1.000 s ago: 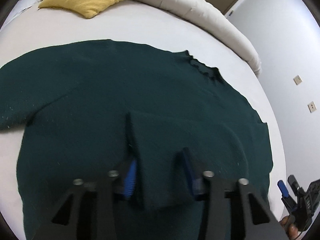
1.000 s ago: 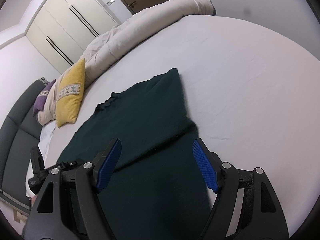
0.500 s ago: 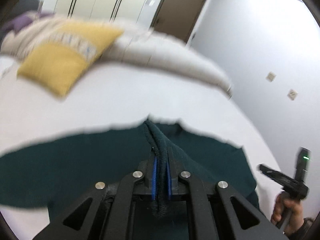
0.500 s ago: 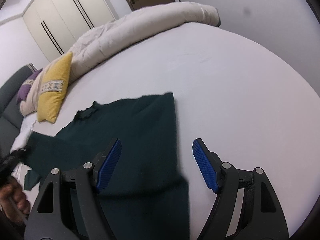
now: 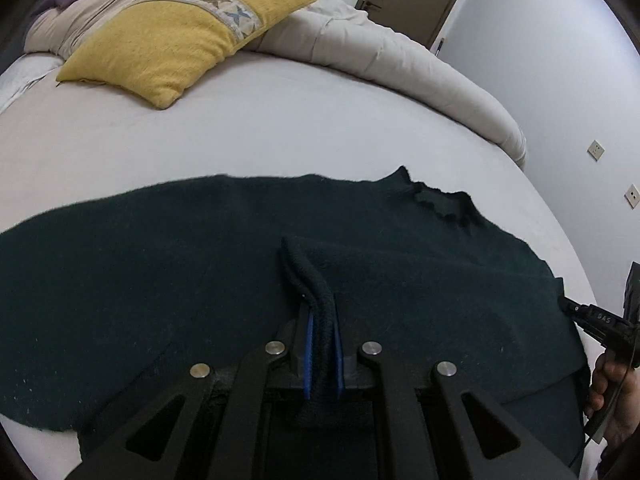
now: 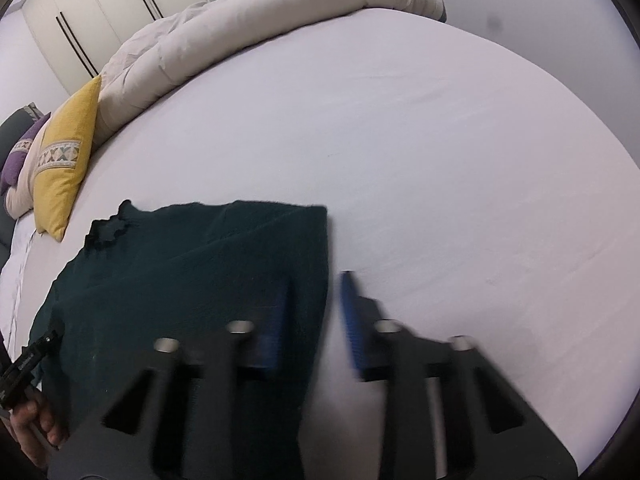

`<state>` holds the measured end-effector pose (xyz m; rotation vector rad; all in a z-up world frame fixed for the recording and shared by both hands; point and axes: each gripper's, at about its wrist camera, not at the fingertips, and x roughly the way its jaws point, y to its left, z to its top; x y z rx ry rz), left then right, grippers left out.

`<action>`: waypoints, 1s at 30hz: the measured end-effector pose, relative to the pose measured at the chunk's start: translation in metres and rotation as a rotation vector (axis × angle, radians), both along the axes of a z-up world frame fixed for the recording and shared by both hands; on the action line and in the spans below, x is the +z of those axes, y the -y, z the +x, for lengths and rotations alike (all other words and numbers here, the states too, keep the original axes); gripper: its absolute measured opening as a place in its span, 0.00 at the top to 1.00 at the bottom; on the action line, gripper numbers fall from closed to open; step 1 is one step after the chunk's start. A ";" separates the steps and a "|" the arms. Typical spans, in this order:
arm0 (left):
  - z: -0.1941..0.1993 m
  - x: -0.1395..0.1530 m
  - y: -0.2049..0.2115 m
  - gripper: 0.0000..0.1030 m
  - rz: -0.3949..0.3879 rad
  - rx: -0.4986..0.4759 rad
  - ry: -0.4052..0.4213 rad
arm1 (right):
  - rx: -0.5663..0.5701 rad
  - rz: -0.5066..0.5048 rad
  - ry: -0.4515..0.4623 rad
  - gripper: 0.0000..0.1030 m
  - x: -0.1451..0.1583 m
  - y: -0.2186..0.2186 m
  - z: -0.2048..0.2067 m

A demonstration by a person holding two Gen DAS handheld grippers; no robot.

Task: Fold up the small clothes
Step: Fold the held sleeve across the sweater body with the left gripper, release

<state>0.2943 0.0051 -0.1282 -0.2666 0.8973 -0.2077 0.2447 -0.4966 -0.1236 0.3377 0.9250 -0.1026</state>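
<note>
two grippers work a dark green sweater (image 5: 200, 264) spread on the bed (image 5: 280, 120). left gripper (image 5: 321, 344) is clamped on a raised fold; right gripper (image 6: 314, 316), blurred, straddles the side edge, part open. likely next: right closes, then both carry the fold across.

A big bed (image 5: 280, 120) with a pale sheet holds everything. A dark green sweater (image 5: 160, 272) lies spread flat on the sheet, its neck hole on the far edge. A yellow pillow (image 5: 180, 36) with a patterned band rests on the sheet near the head of the bed. A puffy cream blanket (image 6: 260, 32) is rolled up along the far side, touching the pillow.
</note>
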 end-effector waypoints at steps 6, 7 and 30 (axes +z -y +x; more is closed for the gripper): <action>-0.010 0.012 0.006 0.92 -0.020 -0.028 0.043 | -0.064 -0.058 0.002 1.00 0.007 0.010 0.001; -0.012 0.011 0.008 0.92 -0.025 -0.032 0.037 | -0.077 -0.051 -0.008 1.00 0.004 0.015 0.002; -0.031 0.011 -0.003 0.92 -0.136 -0.022 -0.051 | 0.079 0.079 -0.050 0.94 0.009 -0.018 -0.022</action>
